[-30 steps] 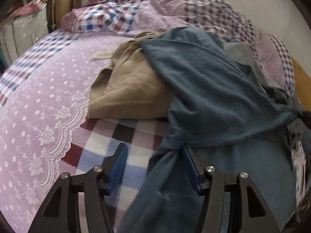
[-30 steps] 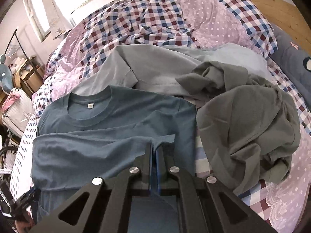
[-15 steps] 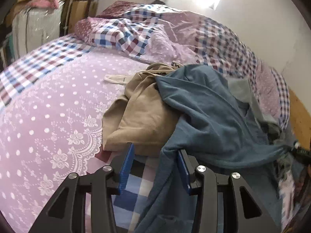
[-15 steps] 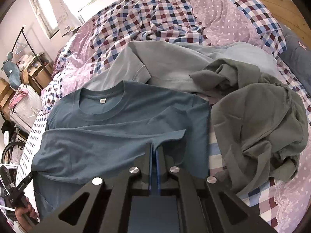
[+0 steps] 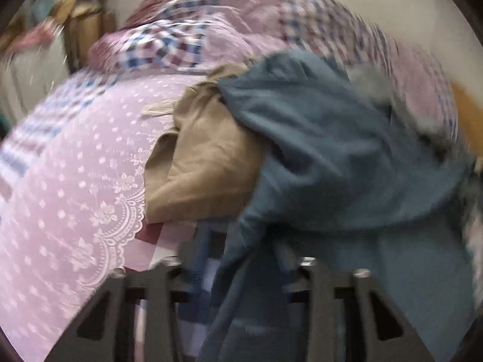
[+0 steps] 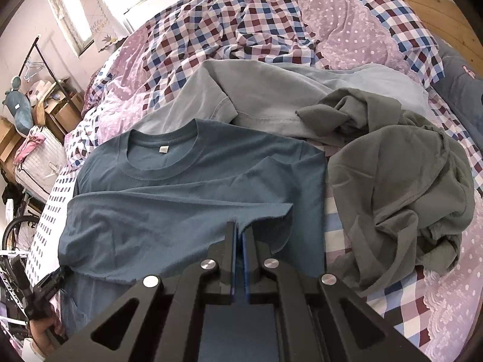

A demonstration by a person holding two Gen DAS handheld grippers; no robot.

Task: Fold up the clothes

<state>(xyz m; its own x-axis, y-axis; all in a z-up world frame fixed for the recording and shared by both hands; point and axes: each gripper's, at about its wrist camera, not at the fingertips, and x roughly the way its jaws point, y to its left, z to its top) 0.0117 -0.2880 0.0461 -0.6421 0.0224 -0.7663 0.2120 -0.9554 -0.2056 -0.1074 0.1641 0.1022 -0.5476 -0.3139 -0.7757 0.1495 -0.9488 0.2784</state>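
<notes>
The teal T-shirt (image 6: 193, 187) lies at the centre of the right wrist view, collar toward twelve o'clock, its hem lifted and doubled part-way up over the chest; the fold is begun but not finished, with the sleeves and the final halving, by my judgement, left to do. The right gripper (image 6: 239, 230) at six o'clock has its jaws pressed together on the hem edge; the left gripper (image 5: 241, 250) is blurred, its jaws look parted with teal cloth hanging between them, though whether they pinch it I cannot tell. At twelve o'clock beyond the collar a pale grey shirt (image 6: 271, 96) lies spread flat; at three o'clock a dark grey garment (image 6: 401, 187) sits crumpled, touching the teal shirt's side; in the left wrist view a tan garment (image 5: 205, 163) is heaped at ten o'clock against the teal cloth; all three look unfolded. Everything rests on the checked and dotted bedspread (image 6: 241, 30).
</notes>
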